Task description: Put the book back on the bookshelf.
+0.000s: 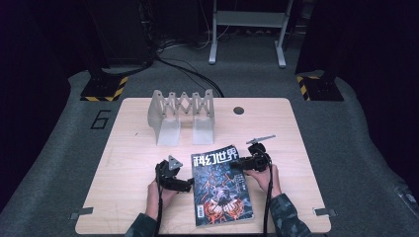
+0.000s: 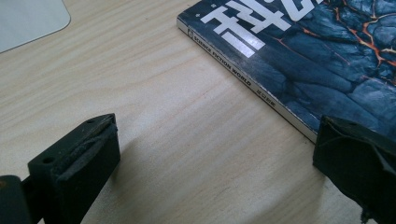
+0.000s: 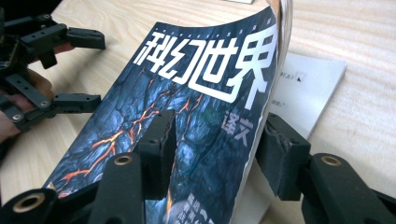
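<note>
- The magazine (image 1: 220, 185) lies on the wooden table (image 1: 128, 163) near the person's edge, a little right of centre, spine to the left, cover dark blue with orange cracks and white characters.
- The right gripper (image 1: 243, 163) sits at the magazine's far right corner. In the right gripper view its jaws stand either side of the front cover (image 3: 205, 116), which is lifted and curled up off the white inner page (image 3: 308, 88); one jaw is over the cover face and the other behind it, but I cannot tell whether they actually pinch it.
- The left gripper (image 1: 184, 183) rests just left of the spine, jaws spread wide. In the left gripper view one jaw is over bare table and the other at the magazine's (image 2: 317, 60) spine edge.
- A grey expanding rack (image 1: 182, 116) stands at the far side of the table, well apart from the magazine.
</note>
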Demonstrator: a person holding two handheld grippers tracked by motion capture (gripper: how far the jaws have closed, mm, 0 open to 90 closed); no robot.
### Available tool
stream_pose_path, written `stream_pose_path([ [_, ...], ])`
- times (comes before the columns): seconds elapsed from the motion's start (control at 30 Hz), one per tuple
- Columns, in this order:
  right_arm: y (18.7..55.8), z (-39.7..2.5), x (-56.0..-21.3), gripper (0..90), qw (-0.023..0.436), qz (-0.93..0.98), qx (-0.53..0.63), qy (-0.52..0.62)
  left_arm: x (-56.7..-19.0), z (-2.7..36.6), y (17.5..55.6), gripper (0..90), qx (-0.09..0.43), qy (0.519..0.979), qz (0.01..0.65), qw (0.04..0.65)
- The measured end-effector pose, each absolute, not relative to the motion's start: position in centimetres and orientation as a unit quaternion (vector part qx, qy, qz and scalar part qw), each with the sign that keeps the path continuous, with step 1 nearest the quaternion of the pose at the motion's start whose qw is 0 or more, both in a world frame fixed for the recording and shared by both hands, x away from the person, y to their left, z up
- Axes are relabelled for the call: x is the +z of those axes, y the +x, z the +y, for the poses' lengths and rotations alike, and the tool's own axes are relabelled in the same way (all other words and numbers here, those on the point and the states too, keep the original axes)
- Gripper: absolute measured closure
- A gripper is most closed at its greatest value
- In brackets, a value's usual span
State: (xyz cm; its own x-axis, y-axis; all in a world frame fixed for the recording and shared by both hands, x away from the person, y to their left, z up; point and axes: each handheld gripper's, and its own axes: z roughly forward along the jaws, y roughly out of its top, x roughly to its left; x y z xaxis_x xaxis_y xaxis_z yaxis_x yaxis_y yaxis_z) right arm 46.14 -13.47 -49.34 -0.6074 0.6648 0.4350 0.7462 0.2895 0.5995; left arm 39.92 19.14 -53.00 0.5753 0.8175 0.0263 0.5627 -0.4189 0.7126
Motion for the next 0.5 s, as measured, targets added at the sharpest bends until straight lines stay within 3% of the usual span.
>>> stream_pose_path([
  [0.5, 47.4, -11.5, -49.7, 58.1, 0.03, -0.817, -0.388, -0.426, -53.0, 19.1, 39.9, 0.3, 0.189, 0.822, 0.419, 0.337],
])
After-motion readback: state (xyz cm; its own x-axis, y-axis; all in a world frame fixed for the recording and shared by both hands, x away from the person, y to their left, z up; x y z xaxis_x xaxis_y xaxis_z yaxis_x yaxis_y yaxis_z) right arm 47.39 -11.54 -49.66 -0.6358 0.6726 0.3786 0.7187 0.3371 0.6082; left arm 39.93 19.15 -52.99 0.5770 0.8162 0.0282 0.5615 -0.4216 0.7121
